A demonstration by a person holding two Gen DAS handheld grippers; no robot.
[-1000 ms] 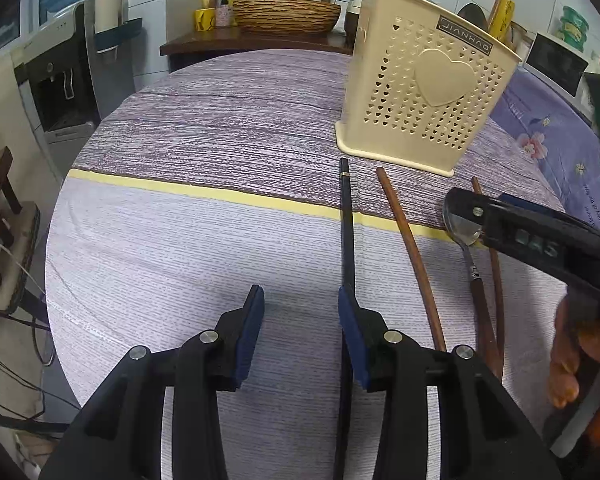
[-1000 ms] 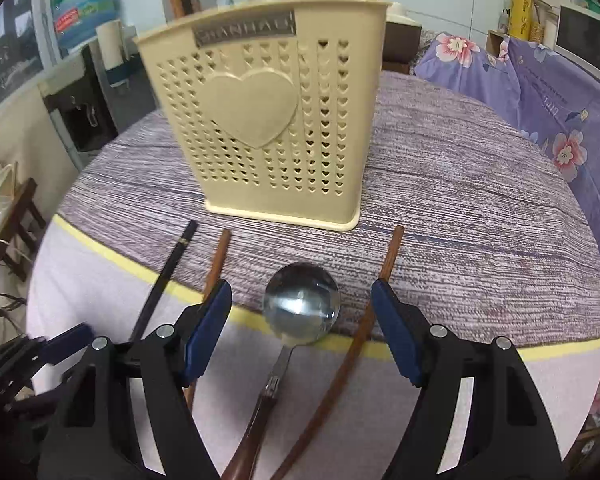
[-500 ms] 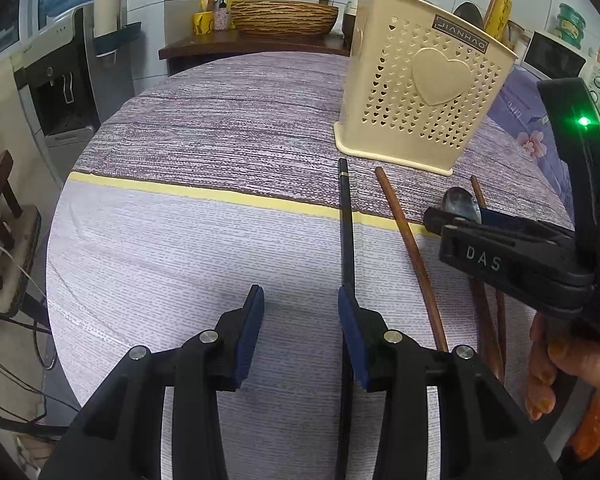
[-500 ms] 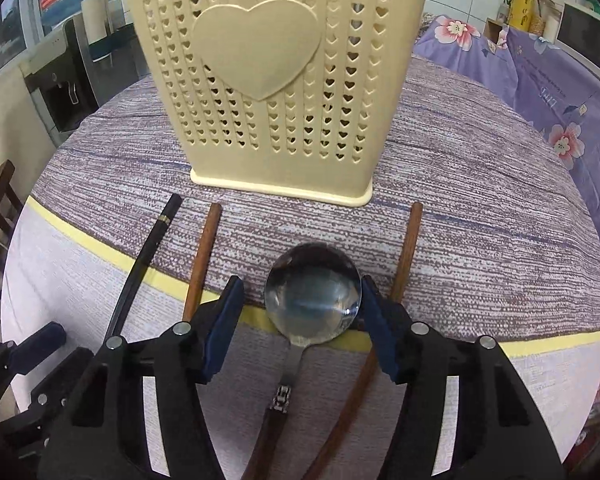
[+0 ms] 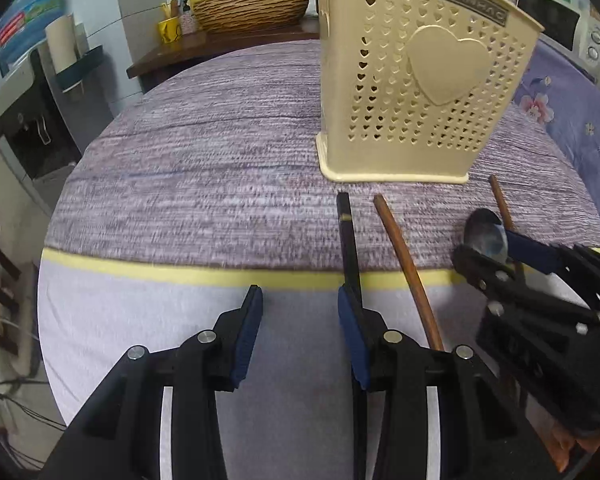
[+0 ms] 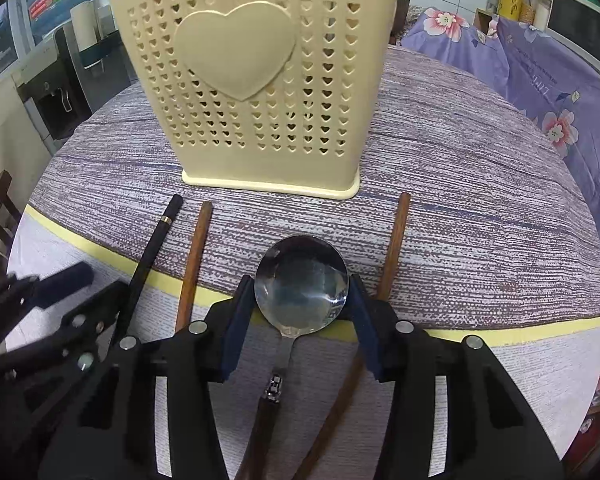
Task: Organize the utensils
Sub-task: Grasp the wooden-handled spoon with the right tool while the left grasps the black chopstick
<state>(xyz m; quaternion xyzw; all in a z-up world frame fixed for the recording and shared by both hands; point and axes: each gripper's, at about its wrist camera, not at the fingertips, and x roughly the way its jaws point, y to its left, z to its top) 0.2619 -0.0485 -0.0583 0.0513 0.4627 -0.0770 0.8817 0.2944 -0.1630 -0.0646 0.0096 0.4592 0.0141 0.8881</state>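
A cream utensil holder point(image 6: 256, 80) with heart holes stands on the round table; it also shows in the left wrist view point(image 5: 416, 80). In front of it lie a black chopstick point(image 6: 152, 248), two brown chopsticks point(image 6: 194, 264) point(image 6: 394, 248) and a metal spoon point(image 6: 300, 286) with a wooden handle. My right gripper point(image 6: 300, 292) has its blue pads against both sides of the spoon bowl. My left gripper point(image 5: 300, 312) is open and empty, its right finger over the black chopstick point(image 5: 350, 248).
The table point(image 5: 180, 184) has a purple-grey cloth with a yellow stripe point(image 5: 160, 270). A wicker basket point(image 5: 252, 10) and bottles sit on a shelf behind. A floral purple cloth point(image 6: 540, 80) lies at the right. A water dispenser point(image 5: 32, 120) stands at the left.
My right gripper moved forward and closed its pads onto the spoon bowl. My left gripper moved forward a little along the black chopstick, staying open.
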